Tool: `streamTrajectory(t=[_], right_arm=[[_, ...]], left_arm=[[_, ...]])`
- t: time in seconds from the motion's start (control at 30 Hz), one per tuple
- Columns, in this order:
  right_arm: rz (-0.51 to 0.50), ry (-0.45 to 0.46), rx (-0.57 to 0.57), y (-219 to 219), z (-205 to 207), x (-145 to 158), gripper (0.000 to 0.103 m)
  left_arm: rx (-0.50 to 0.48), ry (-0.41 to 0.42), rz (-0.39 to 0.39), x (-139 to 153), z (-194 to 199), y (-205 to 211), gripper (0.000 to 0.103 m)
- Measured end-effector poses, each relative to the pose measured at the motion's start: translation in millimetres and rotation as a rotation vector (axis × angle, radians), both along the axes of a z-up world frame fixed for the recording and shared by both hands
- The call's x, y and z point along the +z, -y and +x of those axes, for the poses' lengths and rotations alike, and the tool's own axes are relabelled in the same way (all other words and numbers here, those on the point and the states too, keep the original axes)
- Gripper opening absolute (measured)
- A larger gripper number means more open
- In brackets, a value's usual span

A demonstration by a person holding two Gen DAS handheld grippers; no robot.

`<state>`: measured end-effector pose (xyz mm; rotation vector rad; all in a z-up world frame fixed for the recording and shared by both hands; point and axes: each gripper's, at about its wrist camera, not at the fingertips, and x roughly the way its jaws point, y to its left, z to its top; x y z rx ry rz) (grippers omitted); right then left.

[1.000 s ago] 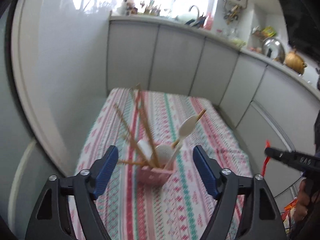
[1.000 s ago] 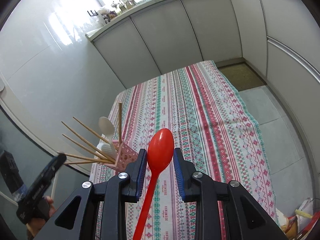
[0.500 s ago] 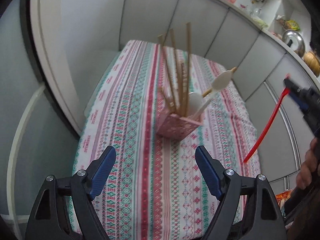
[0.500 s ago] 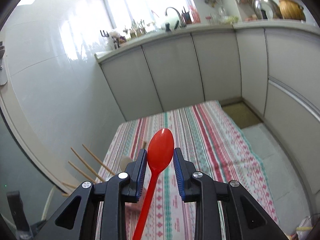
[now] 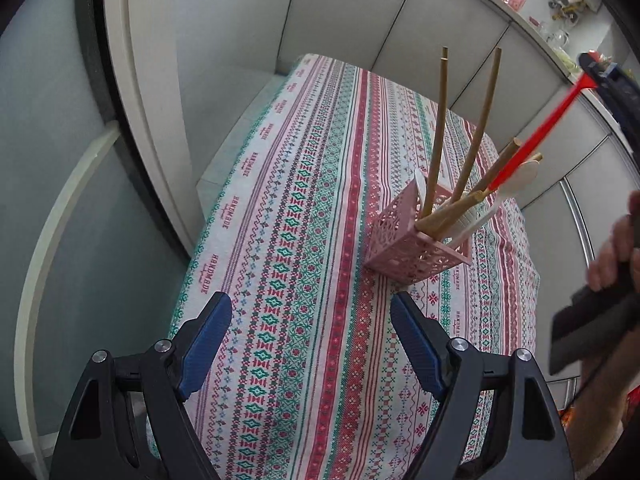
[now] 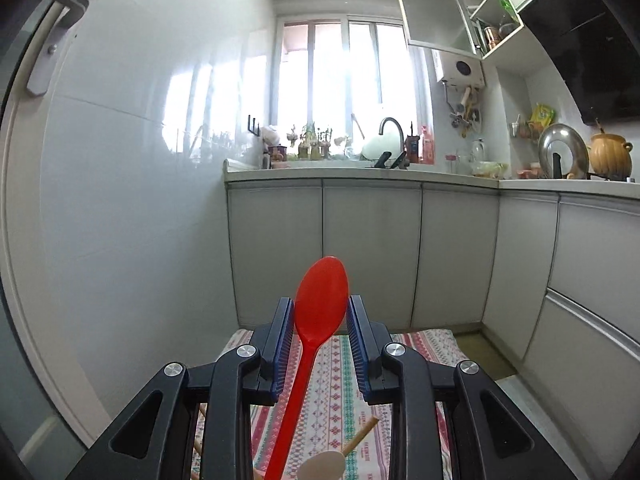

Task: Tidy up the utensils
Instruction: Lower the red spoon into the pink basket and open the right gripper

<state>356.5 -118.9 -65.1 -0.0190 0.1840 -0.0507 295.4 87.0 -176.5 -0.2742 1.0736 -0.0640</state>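
A pink lattice holder (image 5: 412,244) stands on the striped tablecloth (image 5: 312,208), holding wooden chopsticks (image 5: 438,128) and white spoons (image 5: 516,182). My left gripper (image 5: 310,340) hovers open and empty just in front of the holder. My right gripper (image 6: 320,320) is shut on the bowl of a red spoon (image 6: 318,308), pointing nearly level toward the cabinets. In the left wrist view the red spoon's handle (image 5: 532,140) slants down toward the holder's top, and its tip sits among the utensils there. A white spoon (image 6: 322,466) and a chopstick end (image 6: 362,436) show below the right gripper.
Grey cabinets (image 6: 372,248) and a counter with a sink (image 6: 390,160) lie beyond the table. A white wall (image 5: 224,40) borders the table's left side. A hand (image 5: 616,240) holds the right gripper at the right edge.
My left gripper came down closer to the holder and tilted more steeply. My right gripper swung up to point level, carrying the red spoon over the holder.
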Motion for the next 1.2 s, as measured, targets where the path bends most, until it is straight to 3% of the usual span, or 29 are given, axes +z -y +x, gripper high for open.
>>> streamTrajectory(t=[0.3, 0.63, 1.03, 1.2], right_arm=[[0.04, -0.071, -0.016, 3.5, 34.4, -43.9, 0.027], [0.018, 0.074, -0.05, -1.3, 13.6, -26.0, 0.027], [-0.022, -0.068, -0.025, -10.1, 25.5, -73.3, 0.027], [-0.008, -0.123, 0.008, -11.1, 16.9, -77.9, 0.028]], left_arm=[[-0.011, -0.013, 0.009, -3.6, 7.0, 2.7, 0.084], [0.0, -0.021, -0.001, -5.5, 7.3, 1.3, 0.084], [-0.005, -0.021, -0.001, -3.8, 9.1, 4.6, 0.084], [0.016, -0.023, -0.008, -4.3, 9.8, 0.4, 0.084]])
